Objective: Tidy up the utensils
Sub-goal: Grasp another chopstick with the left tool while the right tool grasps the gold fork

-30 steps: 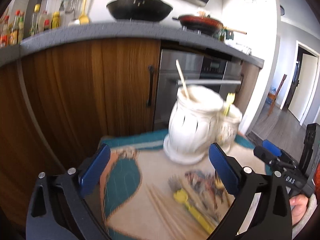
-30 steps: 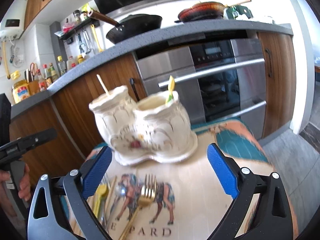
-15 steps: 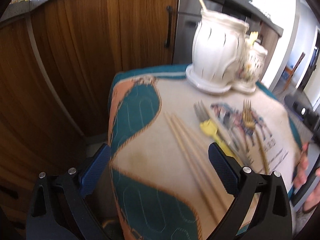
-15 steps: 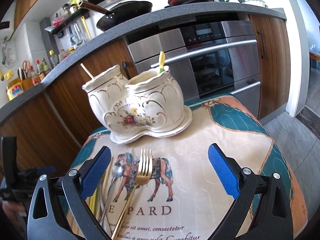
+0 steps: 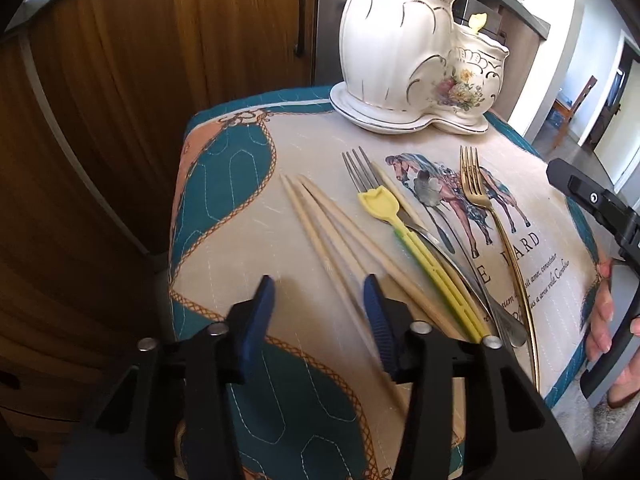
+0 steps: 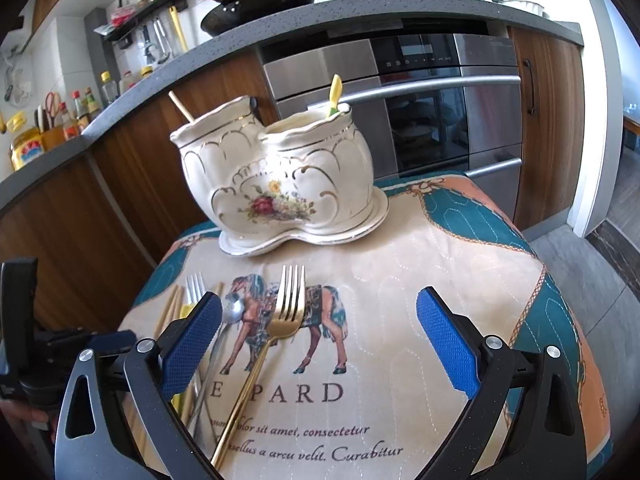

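Your left gripper (image 5: 318, 294) is tipped steeply down over the near left part of the quilted mat (image 5: 224, 184), and its jaws are closing right now; the blue pads (image 5: 256, 320) straddle the near ends of the wooden chopsticks (image 5: 320, 224), at least one stick running between them, though the pads do not yet press on it; those chopsticks fan from the mat's middle back toward its near edge. Just to their right lie the yellow utensil (image 5: 404, 232), partly over a silver fork (image 5: 360, 168), then a silver spoon (image 5: 430, 190) on the printed horse, then the gold fork (image 5: 476, 188) with its long handle running to the near right edge. The white ceramic holder (image 5: 404, 56) stands at the far edge of the mat on its saucer-like base; in the right wrist view a wooden stick (image 6: 181, 106) leans out of its left pot and a yellow handle (image 6: 335, 94) out of its right pot. Your right gripper (image 6: 318, 340) points more gently down at the mat's middle, jaws spread wide with nothing between them, the gold fork's tines just inside the left pad; your right hand (image 5: 604, 316) shows wrapped on its grip at the mat's right edge.
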The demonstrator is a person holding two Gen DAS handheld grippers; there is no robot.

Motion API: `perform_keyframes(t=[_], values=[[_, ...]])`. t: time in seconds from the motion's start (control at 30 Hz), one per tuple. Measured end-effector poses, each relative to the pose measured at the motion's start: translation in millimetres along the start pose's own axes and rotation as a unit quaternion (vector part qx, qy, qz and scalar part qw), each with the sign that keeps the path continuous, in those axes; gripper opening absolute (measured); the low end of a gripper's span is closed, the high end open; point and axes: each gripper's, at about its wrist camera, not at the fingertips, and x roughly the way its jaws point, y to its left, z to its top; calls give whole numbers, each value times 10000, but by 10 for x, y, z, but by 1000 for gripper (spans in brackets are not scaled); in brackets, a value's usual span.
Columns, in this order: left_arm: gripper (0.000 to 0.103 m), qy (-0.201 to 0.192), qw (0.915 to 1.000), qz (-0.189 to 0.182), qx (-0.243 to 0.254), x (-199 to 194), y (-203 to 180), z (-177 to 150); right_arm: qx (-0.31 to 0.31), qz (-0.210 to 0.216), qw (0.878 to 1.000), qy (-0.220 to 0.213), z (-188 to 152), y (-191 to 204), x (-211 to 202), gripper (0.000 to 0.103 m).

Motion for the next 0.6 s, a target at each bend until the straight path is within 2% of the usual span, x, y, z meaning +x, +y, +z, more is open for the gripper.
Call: perform_keyframes(t=[0.1, 0.2, 0.33, 0.43, 0.5, 0.53, 0.6], values=[[27, -9, 9999, 40, 117, 16, -3, 11, -61, -4, 9999, 125, -24, 18, 25, 97], [11, 1, 9996, -62, 260, 16, -3, 10, -141, -3, 9995, 268, -41, 49, 56, 97], [10, 110, 9987, -163, 478, -31, -7, -8, -413, -12, 9973, 608, -62, 184, 118, 93], [9, 167, 9984, -244, 488, -57, 20, -25, -803, -75, 9917, 1003, -135, 352, 231, 77], [9, 173, 9987, -311, 370, -46, 58, -18, -941, -76, 9875, 1264, -198, 419, 326, 59], [9, 172, 9988, -341, 298, -38, 75, -13, -968, -109, 9863, 1330, -221, 436, 357, 58], [10, 159, 9991, -344, 191, -22, 101, 5, -1123, -282, 9844, 1323, -223, 482, 374, 45]])
